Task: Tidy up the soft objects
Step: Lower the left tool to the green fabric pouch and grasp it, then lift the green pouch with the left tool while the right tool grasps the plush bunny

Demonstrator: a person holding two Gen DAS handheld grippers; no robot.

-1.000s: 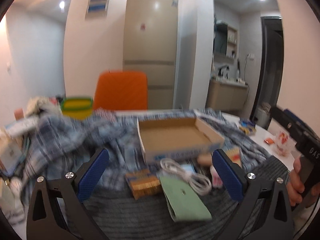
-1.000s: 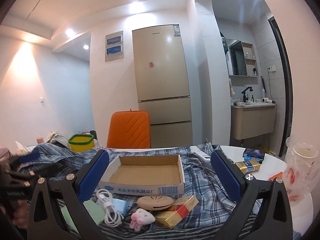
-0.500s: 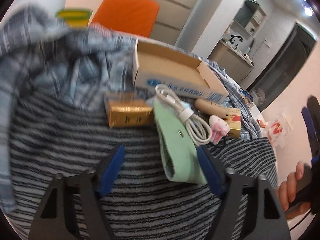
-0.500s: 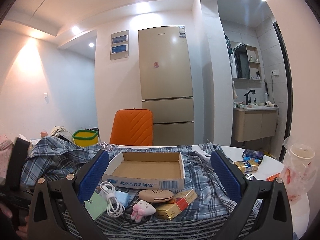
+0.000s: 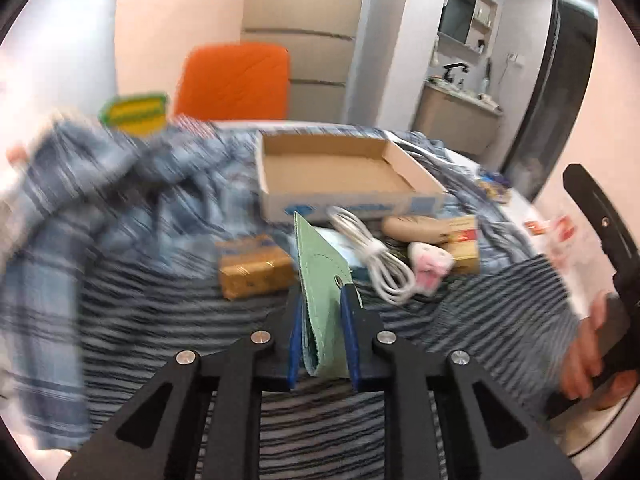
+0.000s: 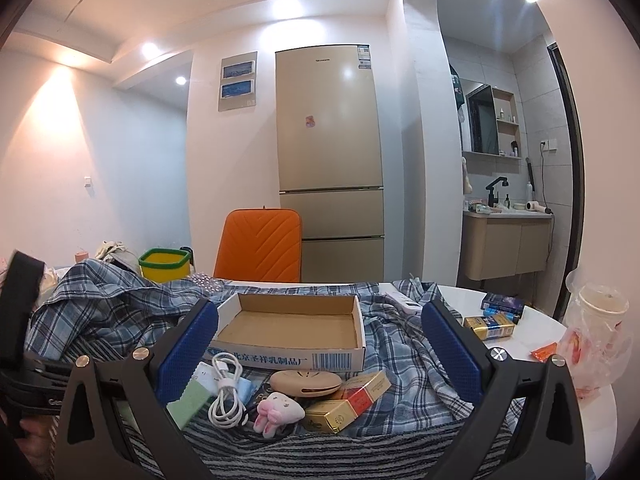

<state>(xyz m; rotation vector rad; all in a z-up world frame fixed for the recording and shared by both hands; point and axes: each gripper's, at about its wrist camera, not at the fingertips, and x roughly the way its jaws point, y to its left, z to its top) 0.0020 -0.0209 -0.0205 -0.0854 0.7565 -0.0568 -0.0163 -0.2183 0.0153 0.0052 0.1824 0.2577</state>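
My left gripper is shut on a flat green felt pouch, whose far end sticks up toward the open cardboard box. The pouch also shows in the right wrist view, low at the left. My right gripper is open and empty, held above the table facing the box. A pink plush bunny lies on the striped cloth beside a white cable, a beige oval case and gold and red packs.
A blue plaid shirt is heaped left and under the box. A gold box lies left of the pouch. A yellow-green tub and orange chair stand behind. Cans, packets and a bagged cup sit on the white table at right.
My left gripper has closed from open onto the green pouch and the pouch's far end has lifted. The right gripper has barely moved.
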